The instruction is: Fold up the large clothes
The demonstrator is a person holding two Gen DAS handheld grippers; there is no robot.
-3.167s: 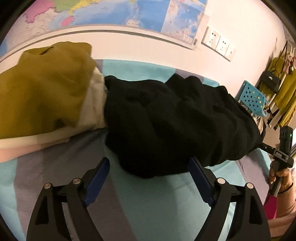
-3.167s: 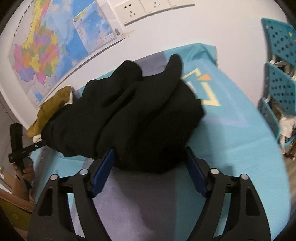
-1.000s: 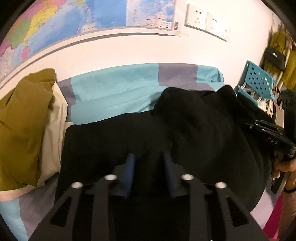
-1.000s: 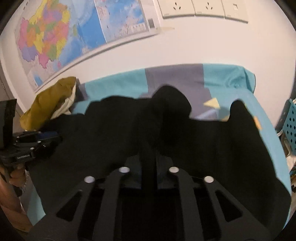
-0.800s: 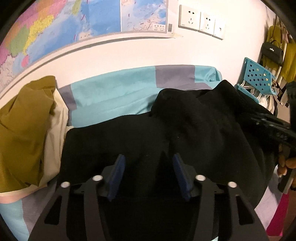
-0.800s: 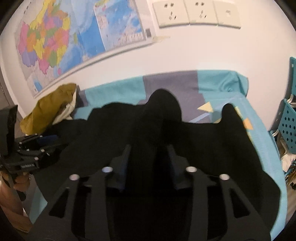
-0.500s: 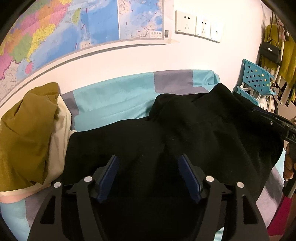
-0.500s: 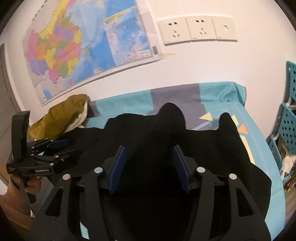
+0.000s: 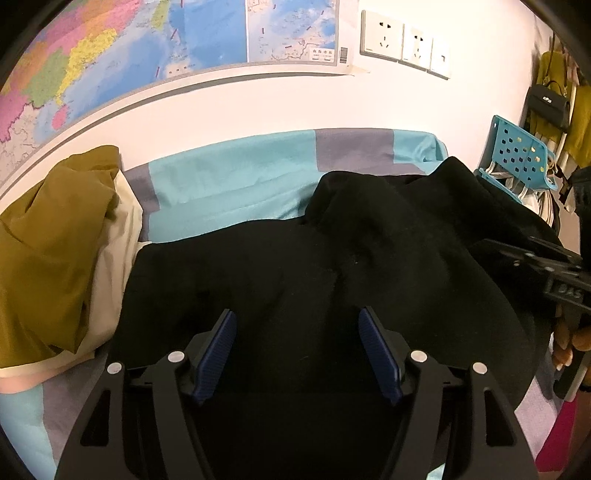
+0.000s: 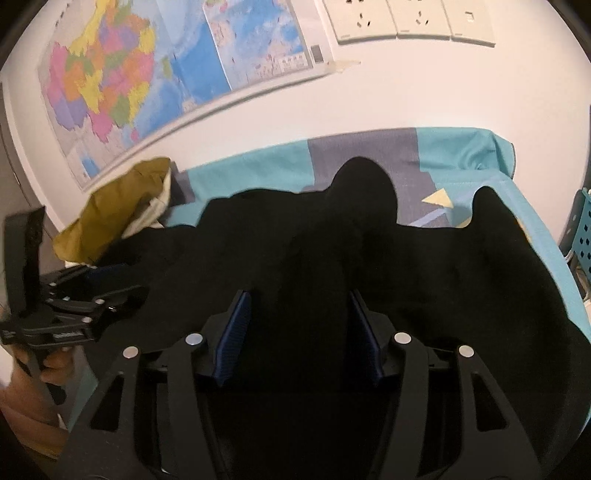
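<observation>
Left wrist view: the left gripper (image 9: 297, 347) hangs spread wide, holding nothing, over the black garment (image 9: 314, 266) lying on the teal bedsheet (image 9: 229, 188); a mustard cloth pile (image 9: 48, 251) sits at far left. Right wrist view: the right gripper (image 10: 297, 334) is likewise spread wide and empty above the same garment (image 10: 424, 258), with a wall map (image 10: 147, 74) beyond.

Both wrist views sit close above the black garment (image 9: 295, 266), facing the wall — each catching the other tool.

White wall (image 9: 258, 107) with map (image 10: 147, 62), sockets (image 10: 413, 16); teal-grey bed (image 9: 229, 184); blue perforated chair (image 9: 517, 155).
</observation>
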